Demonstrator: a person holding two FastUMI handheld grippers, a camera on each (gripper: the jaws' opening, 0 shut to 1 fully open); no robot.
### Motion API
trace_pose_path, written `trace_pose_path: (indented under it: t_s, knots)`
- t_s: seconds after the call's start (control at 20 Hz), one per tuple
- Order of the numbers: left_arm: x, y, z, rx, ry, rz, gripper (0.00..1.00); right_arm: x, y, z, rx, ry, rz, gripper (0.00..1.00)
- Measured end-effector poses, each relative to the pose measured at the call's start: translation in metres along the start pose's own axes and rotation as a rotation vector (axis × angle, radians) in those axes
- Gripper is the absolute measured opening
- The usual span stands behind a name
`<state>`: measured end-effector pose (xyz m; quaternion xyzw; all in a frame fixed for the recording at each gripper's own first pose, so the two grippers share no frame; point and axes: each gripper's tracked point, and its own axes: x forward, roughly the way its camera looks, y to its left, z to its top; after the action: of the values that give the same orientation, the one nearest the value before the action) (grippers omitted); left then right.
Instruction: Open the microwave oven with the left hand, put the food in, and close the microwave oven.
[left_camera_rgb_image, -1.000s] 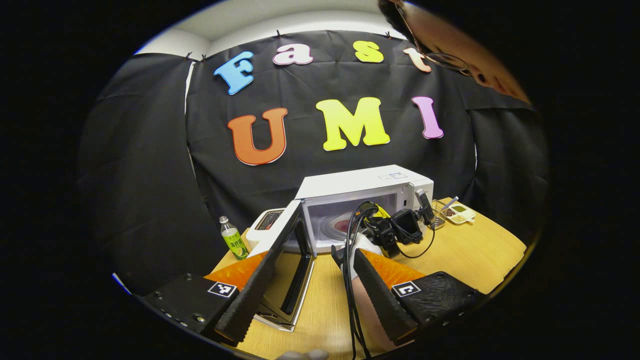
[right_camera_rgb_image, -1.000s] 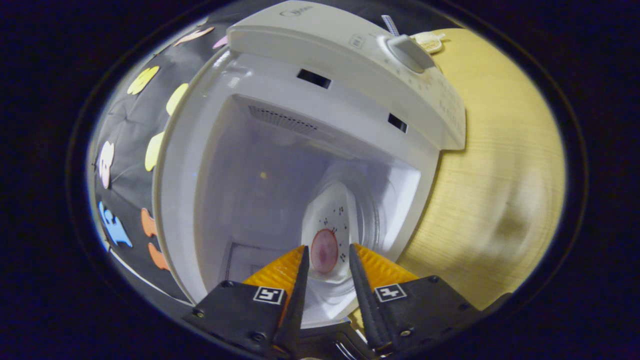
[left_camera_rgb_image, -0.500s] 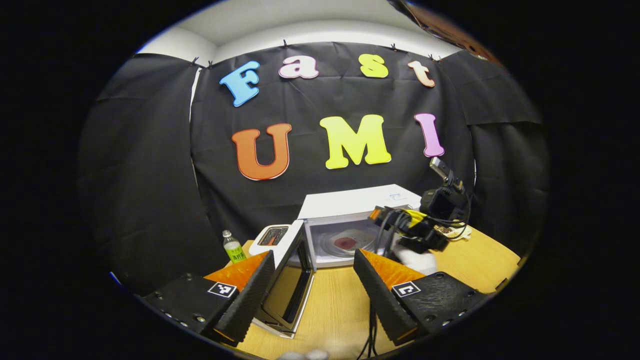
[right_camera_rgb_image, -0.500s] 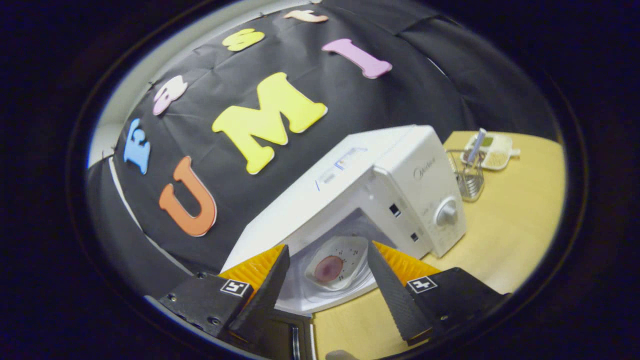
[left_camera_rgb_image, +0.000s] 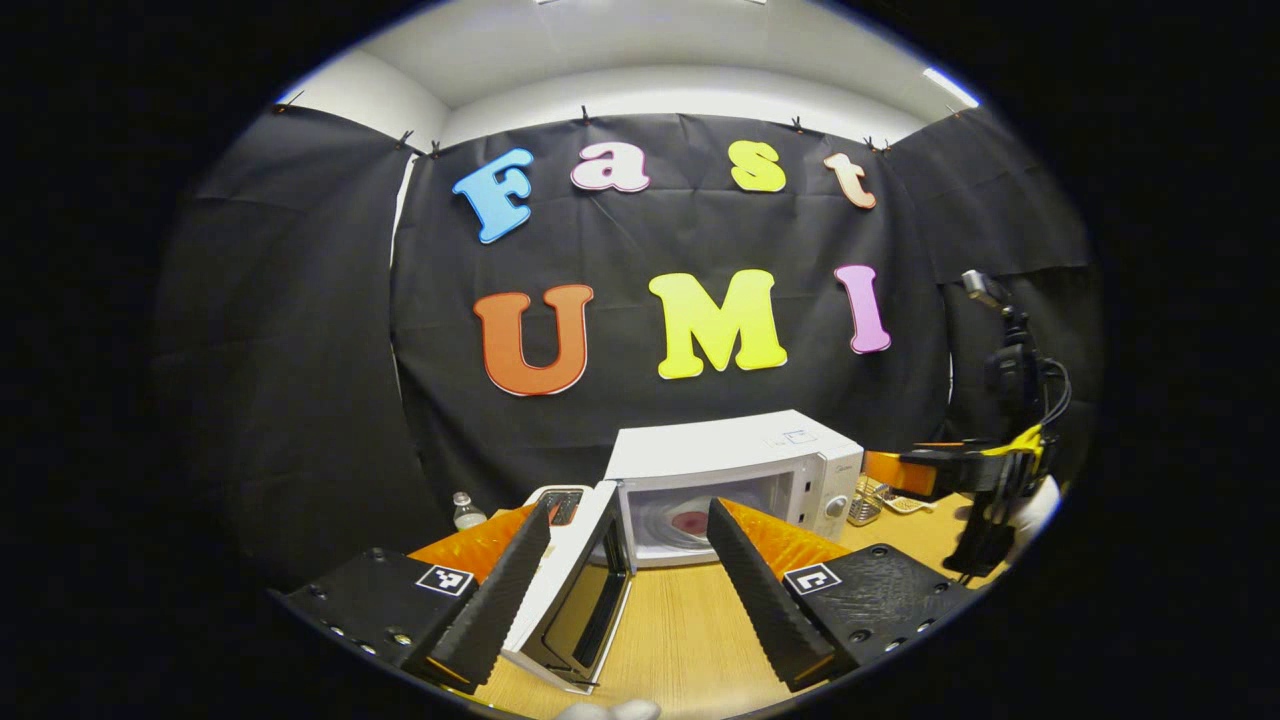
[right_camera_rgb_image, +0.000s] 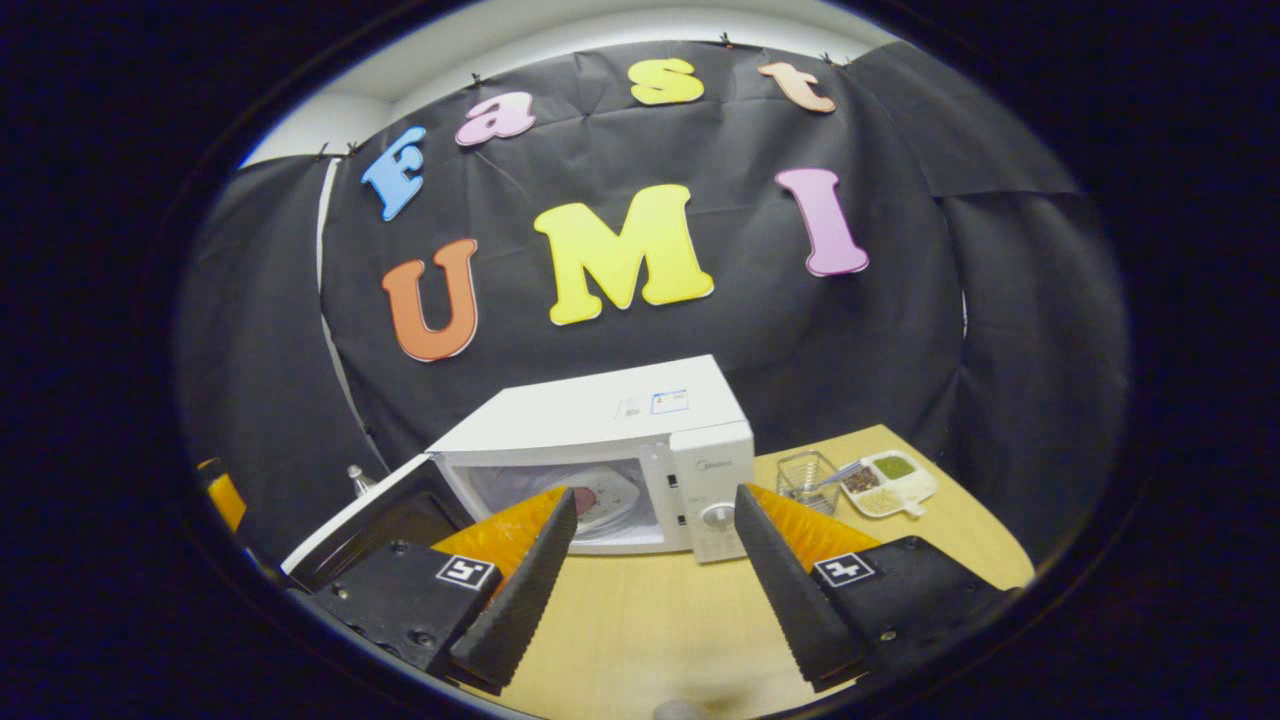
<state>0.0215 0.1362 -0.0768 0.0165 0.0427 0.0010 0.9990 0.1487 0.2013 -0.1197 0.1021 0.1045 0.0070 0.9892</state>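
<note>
The white microwave (left_camera_rgb_image: 735, 455) stands on the wooden table with its door (left_camera_rgb_image: 572, 590) swung wide open to the left. Inside, a white plate (right_camera_rgb_image: 608, 502) with a round reddish piece of food (left_camera_rgb_image: 690, 521) lies on the turntable. My left gripper (left_camera_rgb_image: 626, 510) is open and empty, held back from the table, with the door's edge between its fingers in the picture. My right gripper (right_camera_rgb_image: 654, 492) is open and empty too, well back from the microwave (right_camera_rgb_image: 610, 440). In the left gripper view the right gripper (left_camera_rgb_image: 950, 470) hangs at the far right in a gloved hand (left_camera_rgb_image: 1035, 500).
A toaster (left_camera_rgb_image: 557, 497) and a small bottle (left_camera_rgb_image: 464, 511) stand left of the microwave behind the door. Right of it are a wire basket (right_camera_rgb_image: 805, 474) and a white divided dish (right_camera_rgb_image: 890, 482) of seasonings. Bare table (right_camera_rgb_image: 650, 620) lies in front.
My right gripper has drawn out of the microwave cavity and back to the right, leaving the plate of food inside. The left gripper has pulled back a little; the door stays open.
</note>
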Motion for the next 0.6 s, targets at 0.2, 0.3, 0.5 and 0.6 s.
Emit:
trace_pose_path:
  t_s: [0.2,0.3,0.5,0.6]
  knots:
    - [-0.001,0.010,-0.003,-0.016,-0.011,0.017,0.97,-0.041,-0.034,0.036,-0.136,-0.072,-0.046,1.00]
    - [-0.001,0.013,-0.006,-0.017,-0.007,0.019,0.97,-0.059,-0.053,0.044,-0.134,-0.071,-0.083,0.92]
    - [0.001,0.014,-0.014,-0.026,-0.002,0.019,0.88,-0.083,-0.081,0.047,-0.158,-0.059,-0.133,1.00]
    - [0.001,0.014,-0.014,-0.027,-0.004,0.015,0.84,-0.091,-0.086,0.047,-0.157,-0.059,-0.145,1.00]
